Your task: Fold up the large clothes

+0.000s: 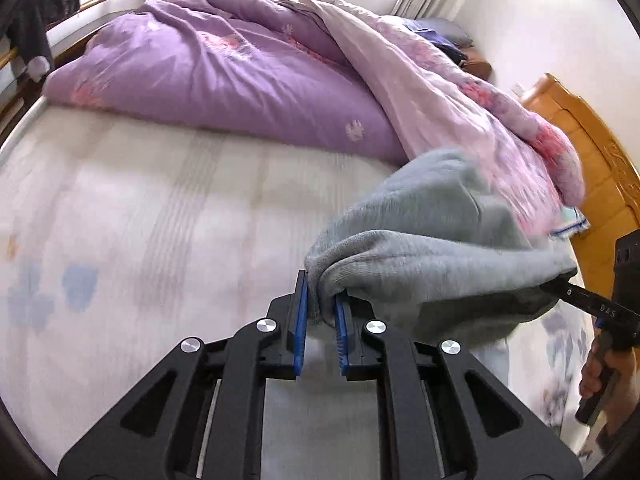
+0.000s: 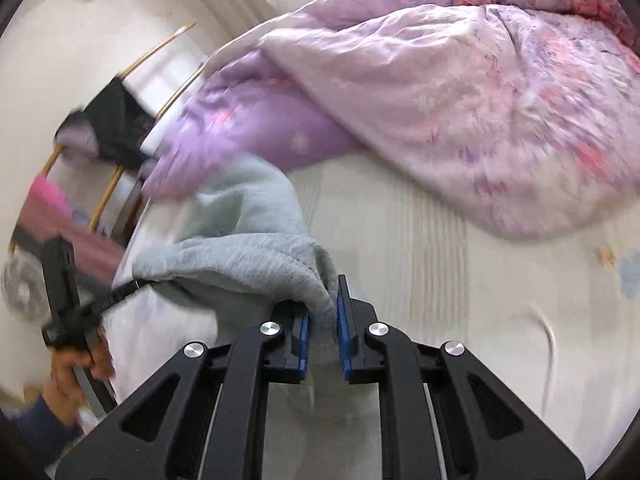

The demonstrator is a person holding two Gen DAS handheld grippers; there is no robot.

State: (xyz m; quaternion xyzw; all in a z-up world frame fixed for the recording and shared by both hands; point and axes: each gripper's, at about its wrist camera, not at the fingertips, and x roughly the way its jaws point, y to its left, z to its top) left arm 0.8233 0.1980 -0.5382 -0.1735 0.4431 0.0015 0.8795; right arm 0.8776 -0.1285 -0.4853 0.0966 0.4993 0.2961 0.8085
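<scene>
I have the left gripper (image 1: 321, 306) and right gripper (image 2: 323, 312) each clamped on the grey fleece garment (image 1: 432, 256), fingers pinching fabric, lifting it above the bed (image 1: 160, 220) to spread it.

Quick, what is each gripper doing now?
Left gripper: shut on the grey garment.
Right gripper: shut on the same grey garment, at another edge.

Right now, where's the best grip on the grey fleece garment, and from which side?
At its two outer edges, where it is already pinched: the left hand-held gripper and right hand-held gripper each clamp a bunched edge of the grey fleece garment. Come from the near side, angled down; it hangs slack between them, off the mattress.
</scene>
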